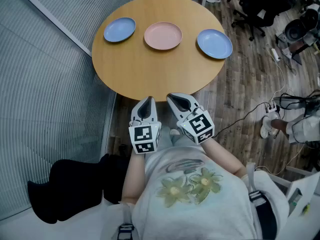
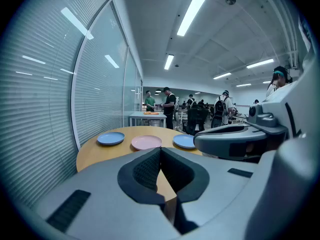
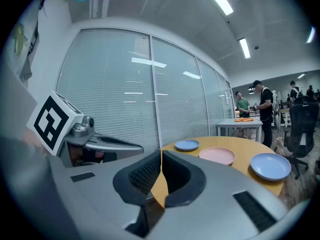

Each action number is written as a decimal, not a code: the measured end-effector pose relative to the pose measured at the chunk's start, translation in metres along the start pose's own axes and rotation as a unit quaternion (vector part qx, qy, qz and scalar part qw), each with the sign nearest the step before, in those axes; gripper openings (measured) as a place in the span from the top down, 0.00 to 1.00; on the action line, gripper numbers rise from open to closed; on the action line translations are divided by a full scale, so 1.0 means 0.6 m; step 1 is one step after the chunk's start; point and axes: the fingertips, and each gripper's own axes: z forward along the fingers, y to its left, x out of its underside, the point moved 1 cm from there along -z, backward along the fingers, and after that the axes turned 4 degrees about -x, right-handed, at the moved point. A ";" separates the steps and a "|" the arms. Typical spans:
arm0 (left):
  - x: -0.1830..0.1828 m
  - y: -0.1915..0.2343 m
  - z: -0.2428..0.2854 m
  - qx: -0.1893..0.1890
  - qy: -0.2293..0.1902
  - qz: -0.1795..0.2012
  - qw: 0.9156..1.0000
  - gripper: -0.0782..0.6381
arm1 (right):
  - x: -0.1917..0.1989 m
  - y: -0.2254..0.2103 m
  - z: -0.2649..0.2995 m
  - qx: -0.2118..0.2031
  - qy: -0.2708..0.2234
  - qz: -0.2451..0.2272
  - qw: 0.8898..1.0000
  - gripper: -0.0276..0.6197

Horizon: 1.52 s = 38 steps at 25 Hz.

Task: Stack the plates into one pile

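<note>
Three plates lie in a row on the far half of a round wooden table [image 1: 150, 71]: a blue plate [image 1: 119, 29] at the left, a pink plate [image 1: 163, 35] in the middle and a second blue plate [image 1: 214, 43] at the right. Both grippers are held side by side at the table's near edge, well short of the plates. My left gripper [image 1: 146, 102] is shut with nothing in it, and so is my right gripper [image 1: 175, 98]. The left gripper view shows the same row, blue plate [image 2: 110, 138], pink plate [image 2: 146, 142], blue plate [image 2: 185, 141], beyond the closed jaws.
A glass wall with blinds [image 1: 45, 74] runs along the left of the table. Office chairs [image 1: 257, 9] and floor cables [image 1: 280, 101] are at the right. People stand by a far desk [image 2: 147, 116] in the room beyond.
</note>
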 end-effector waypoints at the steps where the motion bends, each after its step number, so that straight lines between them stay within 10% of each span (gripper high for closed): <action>1: -0.004 -0.003 0.003 0.000 0.000 0.000 1.000 0.88 | -0.002 -0.006 -0.001 0.000 -0.002 0.002 1.000 0.89; 16: -0.033 0.062 0.091 -0.006 0.025 -0.038 0.999 0.88 | -0.015 -0.075 0.088 -0.023 0.016 0.014 1.000 0.89; 30: -0.128 0.325 0.371 -0.036 0.047 -0.067 0.996 0.85 | -0.101 -0.250 0.416 -0.027 0.037 0.011 0.999 0.88; 38: -0.131 0.500 0.519 -0.033 0.063 -0.070 0.995 0.66 | -0.101 -0.319 0.628 -0.022 0.072 0.025 0.997 0.88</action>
